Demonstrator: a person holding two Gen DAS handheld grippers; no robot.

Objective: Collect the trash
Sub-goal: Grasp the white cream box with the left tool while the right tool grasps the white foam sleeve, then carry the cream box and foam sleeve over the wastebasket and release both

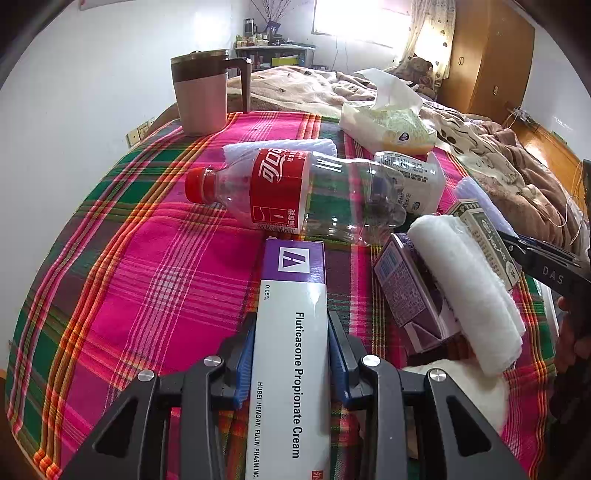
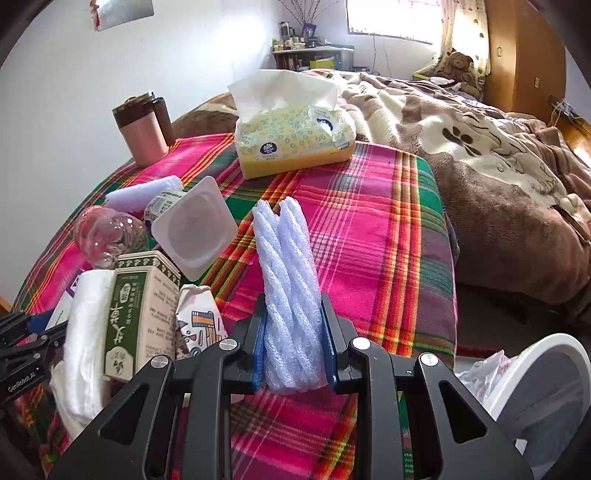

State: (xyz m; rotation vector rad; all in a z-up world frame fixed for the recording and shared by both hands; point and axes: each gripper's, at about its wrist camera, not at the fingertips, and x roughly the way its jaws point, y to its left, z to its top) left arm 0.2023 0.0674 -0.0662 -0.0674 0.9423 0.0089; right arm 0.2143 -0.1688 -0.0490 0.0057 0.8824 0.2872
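Foam roll (image 2: 286, 291) pinched in my right gripper (image 2: 294, 343); left gripper (image 1: 291, 354) clamps the cream box (image 1: 291, 332).
Lifting carelessly, I could nudge the Coke bottle (image 1: 295, 194) rolling (it lies just ahead), or crush the box.

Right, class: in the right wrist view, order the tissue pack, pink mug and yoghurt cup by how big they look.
1. tissue pack
2. yoghurt cup, though it is nearer the camera
3. pink mug, farthest away, so its true size is unsure

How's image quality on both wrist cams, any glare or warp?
Left wrist: window blown out, strong fisheye bend on the plaid cloth, cream box text sharp. Right wrist: same window glare, dark corner vignette, foam wrap crisp.
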